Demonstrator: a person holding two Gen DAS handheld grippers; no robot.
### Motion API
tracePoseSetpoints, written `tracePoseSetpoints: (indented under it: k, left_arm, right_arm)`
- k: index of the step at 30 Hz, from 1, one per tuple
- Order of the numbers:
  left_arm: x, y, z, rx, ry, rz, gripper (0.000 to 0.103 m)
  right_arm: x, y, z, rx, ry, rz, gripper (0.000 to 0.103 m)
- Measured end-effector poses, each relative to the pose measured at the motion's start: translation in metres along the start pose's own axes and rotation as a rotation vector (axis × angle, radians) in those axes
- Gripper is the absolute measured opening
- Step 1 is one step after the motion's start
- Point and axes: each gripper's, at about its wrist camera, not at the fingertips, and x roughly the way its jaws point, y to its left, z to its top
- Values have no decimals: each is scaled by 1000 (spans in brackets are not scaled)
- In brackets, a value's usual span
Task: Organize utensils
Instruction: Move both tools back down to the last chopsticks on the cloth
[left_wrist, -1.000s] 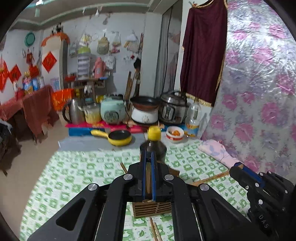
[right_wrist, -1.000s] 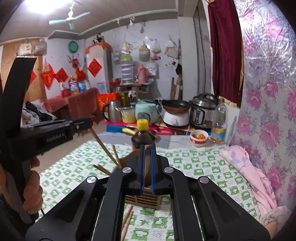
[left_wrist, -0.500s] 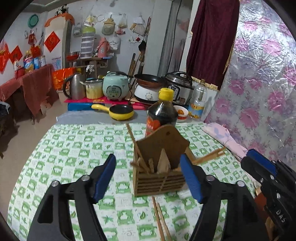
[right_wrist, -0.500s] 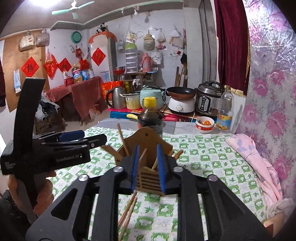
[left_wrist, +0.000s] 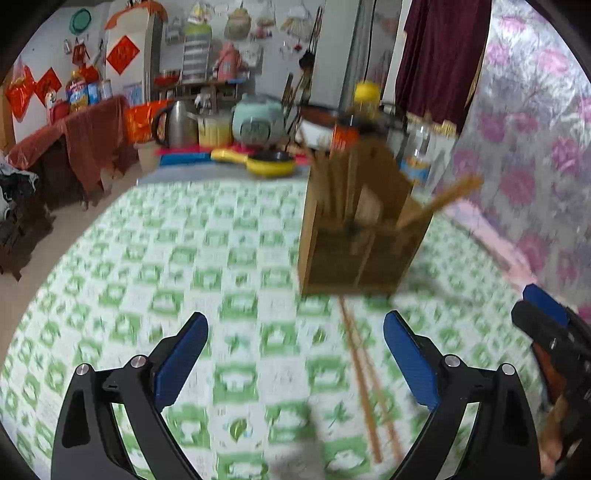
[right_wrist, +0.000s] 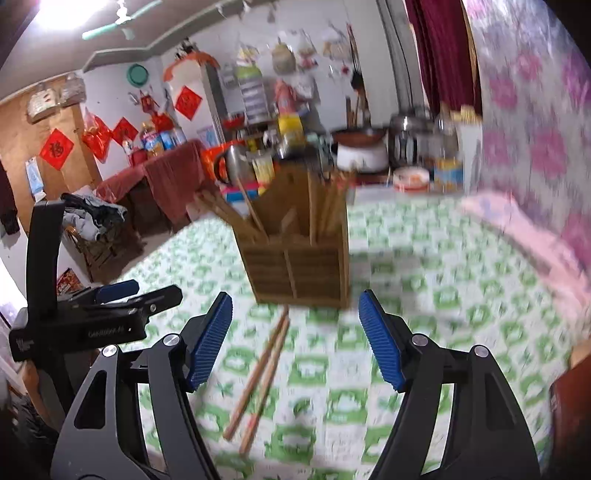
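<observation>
Wooden utensil holder (right_wrist: 303, 258), chopsticks upright inside; both tongs released.
Right view alone shows left gripper (right_wrist: 110, 314); two loose chopsticks (right_wrist: 262, 373) on cloth.

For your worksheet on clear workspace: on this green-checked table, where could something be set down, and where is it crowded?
Free: the cloth left of the wooden holder, towards the yellow pan; also right of the holder, before the pink cloth. Crowded: directly in front of the holder, where two loose chopsticks lie between the open grippers.
</observation>
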Motion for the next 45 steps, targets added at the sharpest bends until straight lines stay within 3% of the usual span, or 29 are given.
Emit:
tracePoseSetpoints:
  k: [8,14,19,26,35,43,45]
  left_arm:
    - [39,6,-39,33,145,58,94]
    - [38,7,-46,36,149,82,94]
    - [39,23,-53,-21,200,83,94]
    - [35,38,-56,-88,206,77,94]
    - [38,37,-58,-74,221,90,94]
    - [39,35,-59,-67,224,95,94]
    - [39,34,-59,-61,224,98,94]
  right_arm:
    - [45,-26,-40,68,154,-62,70]
    - [45,-17,-51,26,171,-44,73]
    - [41,-2,-70,-60,211,-33,74]
    - [43,10,-84,-118,272,-8,77]
    - [49,31,-96,-222,359,44,80]
    - [59,33,-102,-259,417,-31,78]
    - [56,24,-98,-230,384,-118,78]
